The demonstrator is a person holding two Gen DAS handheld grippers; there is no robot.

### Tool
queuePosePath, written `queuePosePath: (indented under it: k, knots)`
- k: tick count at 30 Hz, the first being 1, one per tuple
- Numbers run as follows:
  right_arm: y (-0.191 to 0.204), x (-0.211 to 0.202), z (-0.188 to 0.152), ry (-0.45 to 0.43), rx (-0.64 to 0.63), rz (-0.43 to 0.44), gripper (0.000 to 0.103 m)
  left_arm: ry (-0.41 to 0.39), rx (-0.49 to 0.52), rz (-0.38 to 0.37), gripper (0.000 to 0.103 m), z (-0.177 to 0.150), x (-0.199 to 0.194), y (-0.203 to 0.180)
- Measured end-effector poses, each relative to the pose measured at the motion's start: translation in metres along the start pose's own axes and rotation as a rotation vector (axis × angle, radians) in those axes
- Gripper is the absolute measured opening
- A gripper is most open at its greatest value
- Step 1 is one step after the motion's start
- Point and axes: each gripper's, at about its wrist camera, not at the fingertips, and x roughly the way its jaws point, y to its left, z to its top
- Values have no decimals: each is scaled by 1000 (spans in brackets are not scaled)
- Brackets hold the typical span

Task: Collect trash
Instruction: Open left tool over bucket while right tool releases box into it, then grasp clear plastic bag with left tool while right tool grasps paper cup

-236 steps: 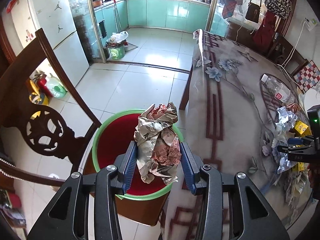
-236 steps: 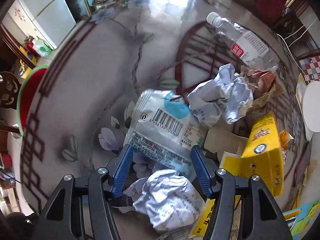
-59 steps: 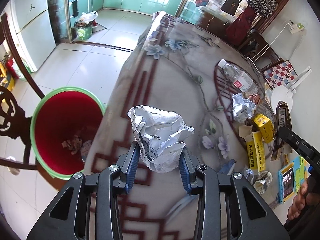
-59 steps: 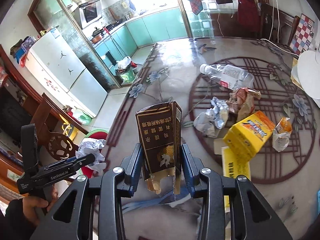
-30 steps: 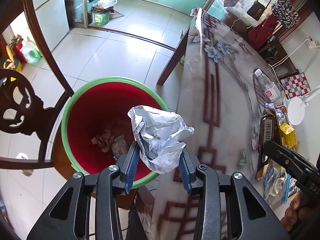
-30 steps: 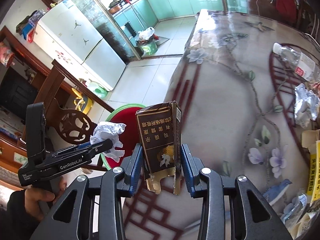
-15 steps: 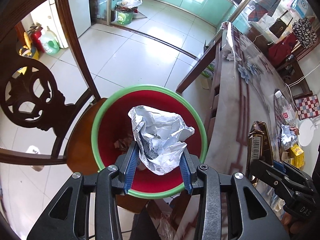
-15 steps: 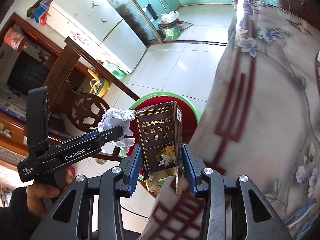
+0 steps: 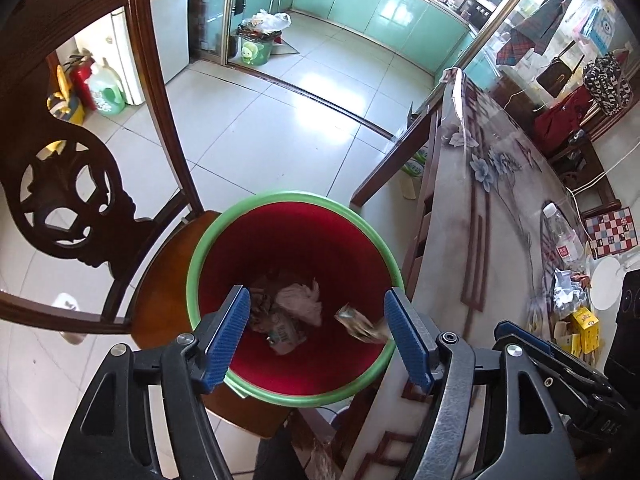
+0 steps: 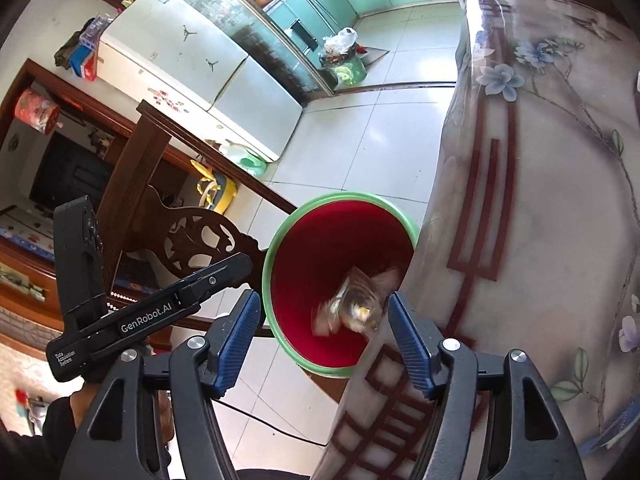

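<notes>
With your jaws just opened, left gripper [image 9: 316, 334] and right gripper [image 10: 324, 330] hang empty above red bin [image 9: 294, 196] on chair seat. Crumpled paper [image 9: 298, 300] lies inside bin; brown box [image 10: 354, 300] blurred within bin mouth.

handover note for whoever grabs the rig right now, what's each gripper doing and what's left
Left gripper: open, its jaws just opened, nothing between them, above the red bin.
Right gripper: open, its jaws just opened, nothing between them; the dark carton is blurred, dropping into the bin.
Done: crumpled paper lies in the bin with older scraps.
Left: on the table, a plastic bottle, foil wad, yellow boxes and more scraps beside them.
</notes>
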Motion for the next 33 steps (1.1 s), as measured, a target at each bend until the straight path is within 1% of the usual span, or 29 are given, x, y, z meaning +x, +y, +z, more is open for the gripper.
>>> queuePosePath:
  k: [6,12,16,17,18,21,26,30,33]
  knots:
    - [-8,-23,-7,-35,19,-19,66,-11,36,-13,69,-4,-7,-18]
    - [-35,-70,-23,-106,75,-66,66,-15,102,-40,71,-14,-14,-48]
    - [-61,-110,-41,-164,125,-122,66,-12,158,-69,73,-26,-17,-75]
    - [-68,-120,-47,-176,137,-141,66,-9,178,-79,77,-29,-17,-83]
    - [-76,-129,-51,-185,149,-157,66,-6,203,-94,78,-34,-16,-93]
    - [-104,-160,-70,-216,206,-194,66,13,259,-130,78,-50,-15,-121]
    - [-148,-210,-103,-255,281,-273,66,53,339,-161,78,-77,-13,-168]
    - [-182,-248,-127,-278,331,-293,66,79,399,-186,78,-101,-14,-208]
    - [-205,-272,-147,-281,359,-330,66,97,440,-199,78,-120,-15,-232]
